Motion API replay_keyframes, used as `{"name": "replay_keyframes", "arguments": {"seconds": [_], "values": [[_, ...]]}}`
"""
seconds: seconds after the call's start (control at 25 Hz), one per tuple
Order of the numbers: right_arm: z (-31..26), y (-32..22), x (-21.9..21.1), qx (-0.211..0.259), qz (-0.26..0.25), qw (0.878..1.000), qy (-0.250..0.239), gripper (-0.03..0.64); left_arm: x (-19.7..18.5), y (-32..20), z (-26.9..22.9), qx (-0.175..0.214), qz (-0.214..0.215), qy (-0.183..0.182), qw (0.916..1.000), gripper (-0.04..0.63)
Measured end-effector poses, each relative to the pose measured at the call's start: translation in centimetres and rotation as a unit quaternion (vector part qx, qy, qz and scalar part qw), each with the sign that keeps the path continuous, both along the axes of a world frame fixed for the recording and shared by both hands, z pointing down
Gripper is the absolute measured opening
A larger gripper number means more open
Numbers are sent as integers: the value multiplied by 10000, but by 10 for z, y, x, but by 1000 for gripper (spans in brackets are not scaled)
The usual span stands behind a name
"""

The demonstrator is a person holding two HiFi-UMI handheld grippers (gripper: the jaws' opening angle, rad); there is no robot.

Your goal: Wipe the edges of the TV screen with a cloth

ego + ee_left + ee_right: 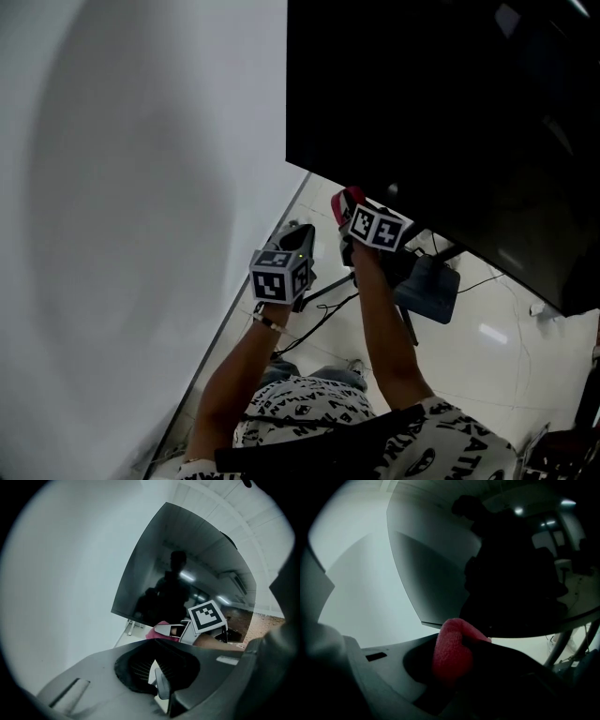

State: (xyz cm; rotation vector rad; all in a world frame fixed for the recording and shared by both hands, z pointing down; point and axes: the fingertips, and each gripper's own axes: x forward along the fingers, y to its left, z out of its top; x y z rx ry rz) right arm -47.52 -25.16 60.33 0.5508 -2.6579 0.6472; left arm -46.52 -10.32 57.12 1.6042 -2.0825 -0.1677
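The black TV screen (441,112) fills the upper right of the head view, beside a white wall. My right gripper (350,210) is raised just under the TV's bottom edge, near its lower left corner, and is shut on a pink cloth (347,198). In the right gripper view the cloth (450,648) bulges from the right gripper (455,665), close below the TV's (436,573) lower edge. My left gripper (300,236) hangs lower and to the left, apart from the TV. In its own view the left gripper (161,686) looks shut and empty, facing the TV (187,564) and the cloth (157,632).
The white wall (141,234) runs close along the left. Under the TV stand the dark stand legs (441,251), a blue-grey box (429,289) and black cables (323,314) on the pale tiled floor (487,356).
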Motion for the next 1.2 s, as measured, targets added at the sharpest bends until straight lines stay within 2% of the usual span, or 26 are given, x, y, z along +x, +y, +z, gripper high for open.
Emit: {"name": "replay_keyframes", "arguments": {"seconds": [0.4, 0.56, 0.8, 0.96, 1.08, 1.2], "values": [[7, 31, -78, 185, -141, 9997, 83, 60, -50, 38, 11, 42, -35, 42, 10000, 3], [15, 40, -102, 246, -289, 9993, 73, 60, -65, 49, 22, 138, -243, 159, 9995, 3], [7, 64, -142, 340, -513, 9981, 38, 60, -84, 75, 3, 283, -516, 133, 9982, 3], [-13, 83, -166, 440, -696, 9963, -237, 60, -95, 90, -6, 280, -701, 89, 9971, 3], [-29, 99, -179, 623, -931, 9925, -484, 60, -100, 94, -5, 252, -782, 82, 9966, 3], [-37, 105, -188, 945, -1020, 9893, -430, 60, -103, 99, -8, 239, -842, 78, 9961, 3]]}}
